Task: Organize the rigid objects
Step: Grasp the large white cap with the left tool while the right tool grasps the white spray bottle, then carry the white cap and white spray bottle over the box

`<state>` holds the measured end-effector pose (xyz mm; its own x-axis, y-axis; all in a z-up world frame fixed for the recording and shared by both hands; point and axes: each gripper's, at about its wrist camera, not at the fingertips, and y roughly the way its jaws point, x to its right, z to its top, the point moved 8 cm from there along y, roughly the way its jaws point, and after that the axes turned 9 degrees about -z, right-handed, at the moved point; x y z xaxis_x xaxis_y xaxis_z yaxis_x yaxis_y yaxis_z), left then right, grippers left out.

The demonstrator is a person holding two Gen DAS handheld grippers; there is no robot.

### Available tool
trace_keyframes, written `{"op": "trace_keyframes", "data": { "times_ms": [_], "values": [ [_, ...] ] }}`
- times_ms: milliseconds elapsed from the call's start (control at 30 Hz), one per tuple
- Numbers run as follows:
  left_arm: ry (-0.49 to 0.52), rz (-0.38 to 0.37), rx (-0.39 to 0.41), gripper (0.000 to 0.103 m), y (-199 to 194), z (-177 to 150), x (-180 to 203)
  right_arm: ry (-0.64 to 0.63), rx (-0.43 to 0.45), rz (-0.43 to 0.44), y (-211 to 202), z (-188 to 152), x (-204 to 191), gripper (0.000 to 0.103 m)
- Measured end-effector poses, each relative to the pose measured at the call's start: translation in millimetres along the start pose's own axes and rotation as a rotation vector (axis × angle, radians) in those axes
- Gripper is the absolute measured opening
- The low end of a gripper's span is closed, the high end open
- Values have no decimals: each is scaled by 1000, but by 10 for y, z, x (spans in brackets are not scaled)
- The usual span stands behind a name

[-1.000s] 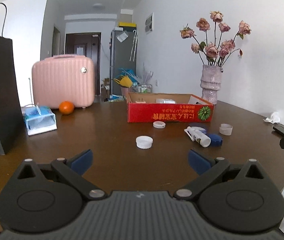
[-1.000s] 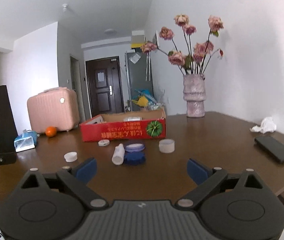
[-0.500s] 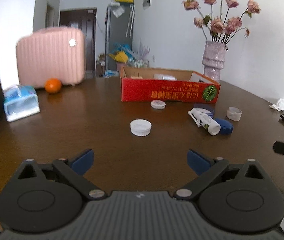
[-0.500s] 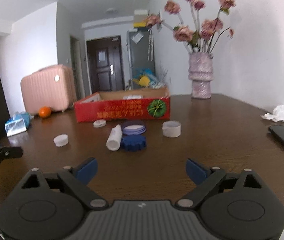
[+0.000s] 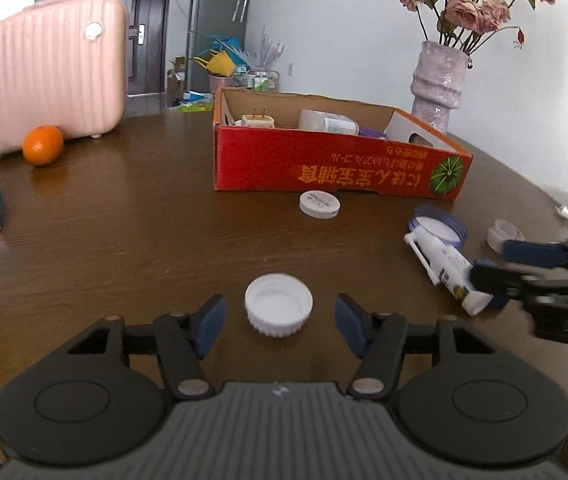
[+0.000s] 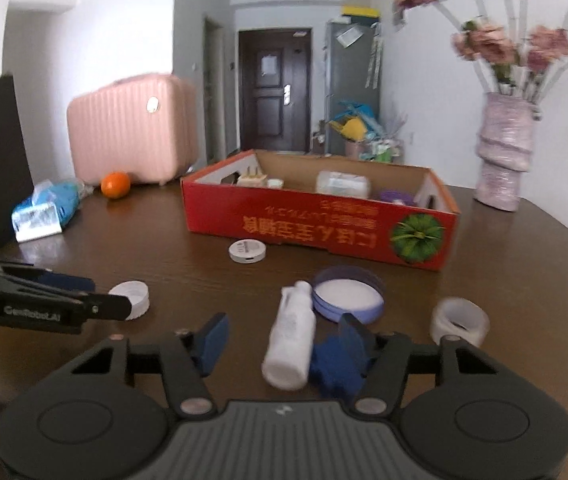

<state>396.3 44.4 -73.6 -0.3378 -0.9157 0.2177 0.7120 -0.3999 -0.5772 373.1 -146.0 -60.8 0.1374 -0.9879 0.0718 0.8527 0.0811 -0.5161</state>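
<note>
Orange (image 5: pixel 42 145): far left on the table (image 5: pixel 124 216), touching the pink case (image 5: pixel 44 68).
Left gripper (image 5: pixel 280 322): jaws wide, the white cap (image 5: pixel 278 310) lying between the fingers, untouched.
Box (image 5: pixel 335 168): red, far centre, open, with a plug and bottles inside.
Disc (image 5: pixel 319 204): white, just near of the box.
Right gripper (image 6: pixel 284 340): jaws wide, around the white bottle (image 6: pixel 291 340) lying on its side; a dark blue cap (image 6: pixel 337 368) sits at the right finger.
Lid (image 6: pixel 347 294): pale blue, just beyond the bottle.
Ring (image 6: pixel 459 320): clear, right of the lid.
</note>
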Motion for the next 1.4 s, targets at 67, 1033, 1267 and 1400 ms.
{"op": "trace_keyframes", "data": {
  "times_ms": [67,1033,1267,1400],
  "values": [
    [-15,-5,-8,52,57,2,-42,-9,-29,3,165,27,-38,49],
    [8,-66,116,40,-1162,-410,687,24,12,8,-1152,-573,-157,26],
    [34,-72,167,40,-1351,-367,878,37,58,-16,-1417,-537,14,26],
    [52,-59,172,40,-1307,-282,880,46,72,-18,-1411,-489,81,26]
  ]
}}
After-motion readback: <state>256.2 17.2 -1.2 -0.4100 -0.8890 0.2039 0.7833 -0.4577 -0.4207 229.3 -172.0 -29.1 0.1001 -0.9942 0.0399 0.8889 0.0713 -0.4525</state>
